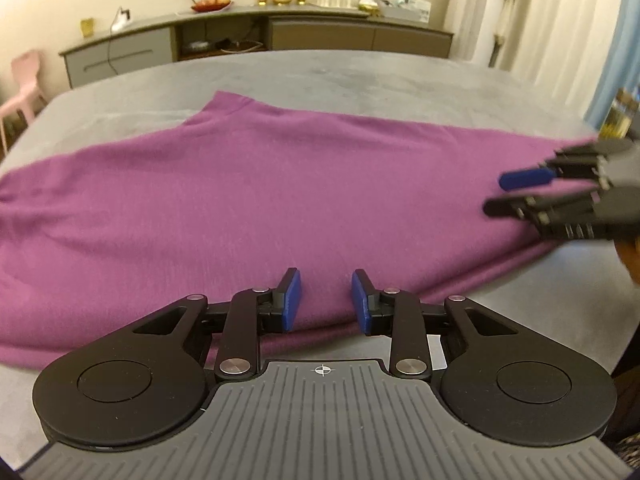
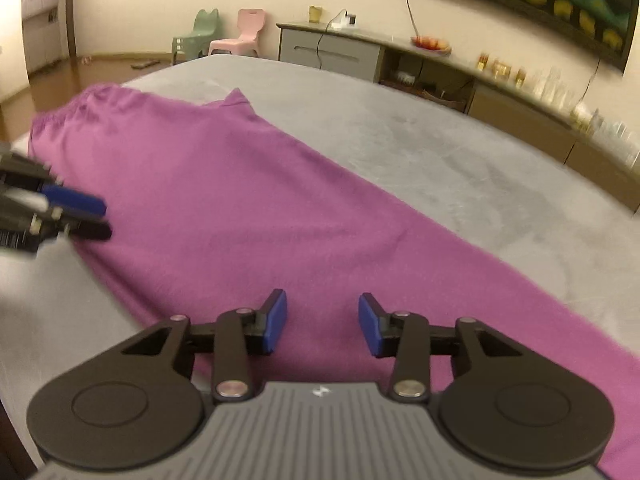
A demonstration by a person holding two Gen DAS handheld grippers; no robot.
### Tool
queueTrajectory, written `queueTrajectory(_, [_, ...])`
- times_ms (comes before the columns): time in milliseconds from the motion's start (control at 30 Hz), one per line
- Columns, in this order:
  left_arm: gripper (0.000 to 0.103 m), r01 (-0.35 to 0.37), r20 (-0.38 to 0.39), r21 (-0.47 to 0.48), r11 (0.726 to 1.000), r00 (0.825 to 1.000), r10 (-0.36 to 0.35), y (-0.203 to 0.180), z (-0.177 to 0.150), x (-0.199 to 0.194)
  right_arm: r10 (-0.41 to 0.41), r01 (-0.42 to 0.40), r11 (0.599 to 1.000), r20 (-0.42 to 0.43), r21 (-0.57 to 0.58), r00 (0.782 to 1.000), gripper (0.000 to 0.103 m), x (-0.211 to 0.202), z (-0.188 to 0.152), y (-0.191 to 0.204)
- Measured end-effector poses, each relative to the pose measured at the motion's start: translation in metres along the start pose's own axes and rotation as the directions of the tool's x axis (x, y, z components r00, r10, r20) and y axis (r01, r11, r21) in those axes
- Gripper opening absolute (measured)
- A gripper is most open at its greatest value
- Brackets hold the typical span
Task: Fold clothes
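Left wrist view: the left gripper (image 1: 325, 300) hovers with parted, empty fingers over the purple garment's (image 1: 240, 184) near edge. The right gripper (image 2: 322, 322), likewise parted and empty, hangs above the same garment on the grey bed (image 2: 440, 152).

Broad bare grey surface (image 2: 460, 168) beyond the purple garment (image 1: 248, 200), open right up to the far edge. Bare strip along the near edge too. Above the garment, only the left gripper (image 1: 326, 300) and right gripper (image 2: 322, 326), jaws apart with nothing between, well apart from each other. Past the far edge, a sideboard (image 1: 320, 32) crowded with glassware; pink chair (image 2: 244, 36) at one corner.
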State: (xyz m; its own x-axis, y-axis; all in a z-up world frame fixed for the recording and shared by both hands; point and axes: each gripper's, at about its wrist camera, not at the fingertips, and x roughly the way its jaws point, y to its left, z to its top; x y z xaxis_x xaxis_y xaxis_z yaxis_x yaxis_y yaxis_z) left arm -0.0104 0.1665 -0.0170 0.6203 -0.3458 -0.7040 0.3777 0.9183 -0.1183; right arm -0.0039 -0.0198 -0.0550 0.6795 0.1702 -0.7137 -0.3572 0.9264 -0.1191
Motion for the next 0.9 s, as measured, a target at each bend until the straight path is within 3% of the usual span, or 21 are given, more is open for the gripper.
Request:
queueTrajectory(100, [0.027,-0.008,0.010,0.041,0.999,1.000,0.007,-0.004,0.000,0.003,-0.013,0.014,0.994,0.011,-0.109,1.000,0.037,-0.008,-0.011,0.025])
queueTrajectory(167, [0.028,0.001,0.009,0.062,0.998,1.000,-0.002,-0.008,-0.001,0.000,-0.019,0.020,0.995,0.010,-0.096,1.000,0.037,-0.006,-0.014,0.027])
queueTrajectory(233, [0.029,0.027,0.020,0.058,0.998,0.999,-0.028,-0.006,0.000,-0.005,0.019,-0.021,1.000,-0.052,-0.020,0.998,0.037,-0.005,-0.003,0.014])
queueTrajectory(300, [0.030,0.020,0.078,-0.006,1.000,0.997,-0.020,0.014,0.008,-0.015,0.061,-0.058,0.997,-0.057,0.050,0.997,0.037,-0.008,0.013,0.005])
queueTrajectory(400, [0.030,-0.008,0.137,-0.140,0.990,0.990,0.027,0.056,0.019,-0.025,0.057,-0.057,0.998,0.012,0.017,0.998,0.037,-0.002,0.052,0.016])
queueTrajectory(500, [0.030,-0.015,0.126,-0.277,0.961,0.991,0.052,0.098,0.021,-0.025,0.093,-0.093,0.996,0.040,0.006,0.995,0.040,0.033,0.101,0.032])
queueTrajectory(600, [0.030,-0.042,0.059,-0.286,0.957,0.996,0.061,0.108,0.009,-0.015,0.139,-0.139,0.990,0.001,0.025,0.990,0.040,0.081,0.131,0.041])
queueTrajectory(667, [0.032,-0.064,0.023,-0.257,0.964,0.997,0.073,0.106,0.002,-0.009,0.123,-0.121,0.992,-0.072,0.029,0.990,0.039,0.109,0.130,0.041])
queueTrajectory(767, [0.032,-0.059,0.054,-0.239,0.969,0.996,0.074,0.107,0.003,-0.015,0.098,-0.094,0.994,-0.072,0.052,0.993,0.056,0.113,0.116,0.027])
queueTrajectory(833, [0.032,-0.065,0.118,-0.272,0.960,0.988,0.101,0.120,0.011,-0.024,0.086,-0.079,0.991,-0.069,0.108,0.994,0.046,0.102,0.109,0.014])
queueTrajectory(900, [0.032,-0.122,0.127,-0.345,0.931,0.976,0.175,0.144,0.017,-0.027,0.084,-0.079,0.990,-0.038,0.115,0.996,0.041,0.089,0.103,0.009])
